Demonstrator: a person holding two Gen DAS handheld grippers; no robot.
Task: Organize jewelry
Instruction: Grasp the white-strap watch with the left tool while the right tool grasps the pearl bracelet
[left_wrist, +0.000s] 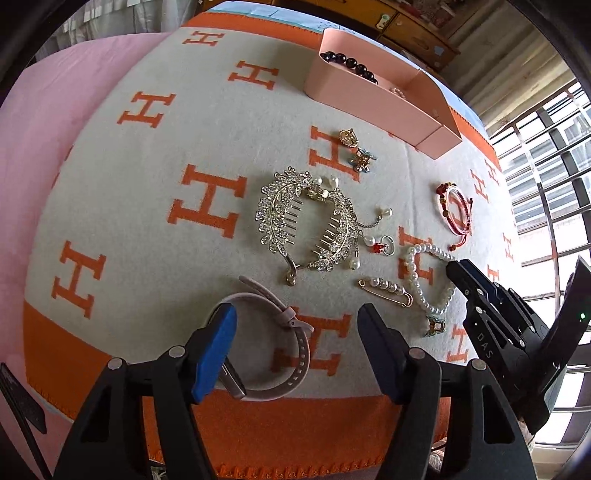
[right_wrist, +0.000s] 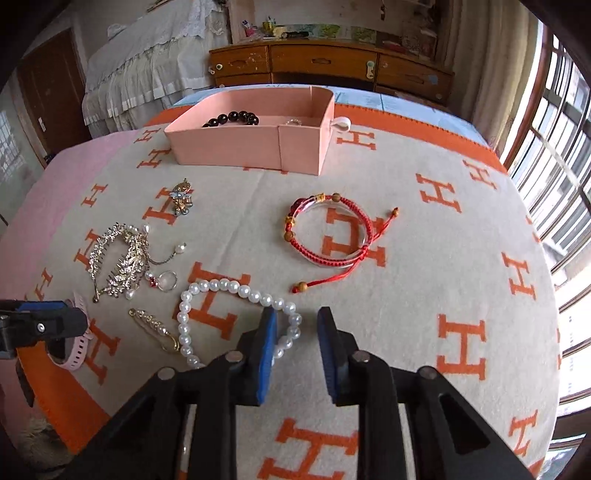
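At the far left, the left gripper (left_wrist: 295, 354) hangs over the near edge of the orange-and-cream H-patterned blanket (left_wrist: 155, 229), its blue-padded jaws wide apart around a pink watch (left_wrist: 275, 354). The watch lies on the blanket between the pads, and I cannot tell whether either pad touches it. Just beyond it lies a large rhinestone hair comb (left_wrist: 306, 225) with pearl drops, and farther back two small gold hair clips (left_wrist: 356, 149) sit close together. To the right of the comb are a thin ring with a red stone (left_wrist: 384, 245) and, nearer the camera, a gold safety-pin brooch with pearls (left_wrist: 386, 290). Next comes the white pearl bracelet (right_wrist: 236, 317), an open loop flat on the cloth. The right gripper (right_wrist: 297, 354) hovers at the loop's near right edge with jaws apart and holding nothing; the left pad covers a few beads from the camera's view, and the gap between the pads shows only blanket. Farther right and back, a red braided cord bracelet (right_wrist: 332, 232) lies together with a clear bangle. At the far edge stands a pink cardboard box (right_wrist: 251, 144), open-topped, holding a dark beaded bracelet (right_wrist: 232, 119) and another small piece too indistinct to name. A wooden dresser (right_wrist: 328, 66) stands behind the bed.
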